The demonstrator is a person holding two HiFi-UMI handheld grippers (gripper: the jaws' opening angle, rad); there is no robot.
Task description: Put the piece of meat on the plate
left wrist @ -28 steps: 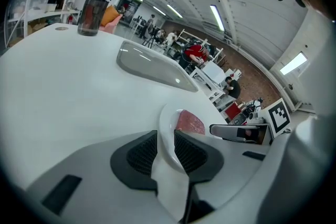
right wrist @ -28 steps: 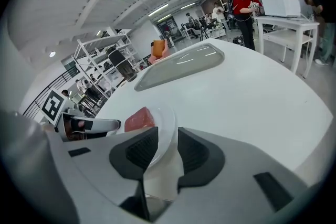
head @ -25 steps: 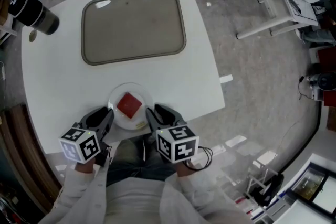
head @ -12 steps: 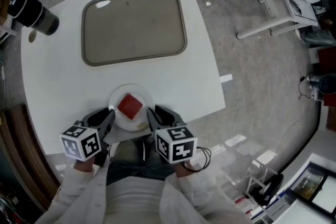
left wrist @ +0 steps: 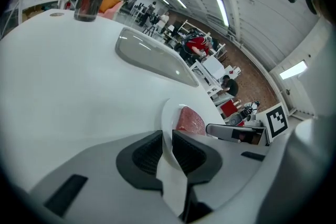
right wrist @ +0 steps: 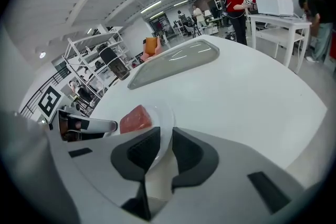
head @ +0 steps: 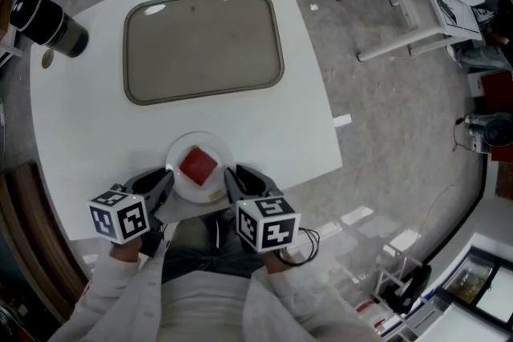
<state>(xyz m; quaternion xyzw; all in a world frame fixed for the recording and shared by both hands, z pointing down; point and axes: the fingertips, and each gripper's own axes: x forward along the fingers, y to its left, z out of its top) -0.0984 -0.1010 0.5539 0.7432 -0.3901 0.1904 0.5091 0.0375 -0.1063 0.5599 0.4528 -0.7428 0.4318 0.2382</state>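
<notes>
Meat (head: pixel 198 165), a red square piece, lies in the middle of the white plate (head: pixel 178 150), which I see at the near edge of the white table (head: pixel 296 124). Beyond the plate lies a grey tray (head: pixel 203 44), and farther off to the plate's left stands a black cylinder (head: pixel 46 20). My left gripper (head: pixel 160 184) has its jaws pinched on the plate's left rim, the thin white edge caught between the pads, and my right gripper (head: pixel 232 180) is clamped the same way on the plate's right rim.

No legible text, labels or numbers.
</notes>
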